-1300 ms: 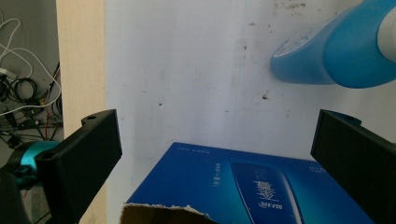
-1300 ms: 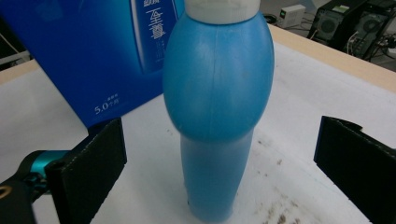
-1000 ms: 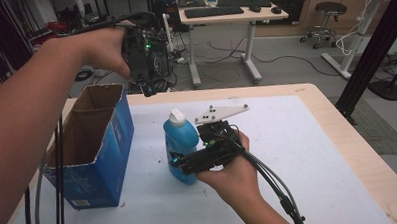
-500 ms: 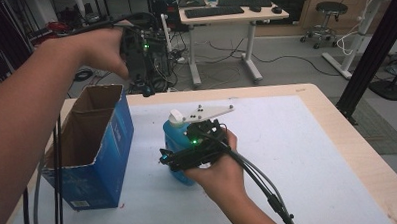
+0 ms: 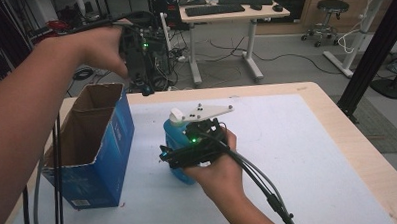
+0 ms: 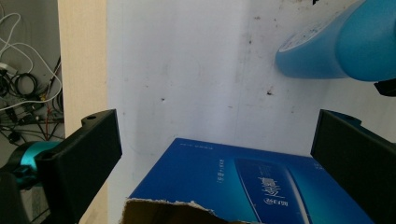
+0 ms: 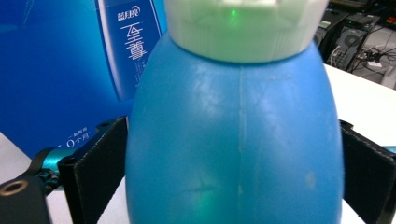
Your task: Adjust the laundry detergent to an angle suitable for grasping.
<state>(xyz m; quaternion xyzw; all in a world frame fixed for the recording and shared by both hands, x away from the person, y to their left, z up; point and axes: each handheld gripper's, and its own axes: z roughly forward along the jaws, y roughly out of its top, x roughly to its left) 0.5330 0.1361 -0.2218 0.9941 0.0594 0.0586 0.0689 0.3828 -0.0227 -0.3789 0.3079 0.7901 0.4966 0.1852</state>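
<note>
Fingers of right gripper (image 7: 233, 172) just closing round blue bottle (image 7: 233, 135), prev. beside it.

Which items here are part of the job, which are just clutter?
In the job:
- blue bottle, between the right gripper jaws, which have just been closing on it
- open blue box
- left gripper, open above the box

Just around:
- desk with keyboard
- stool
- floor cables
</note>
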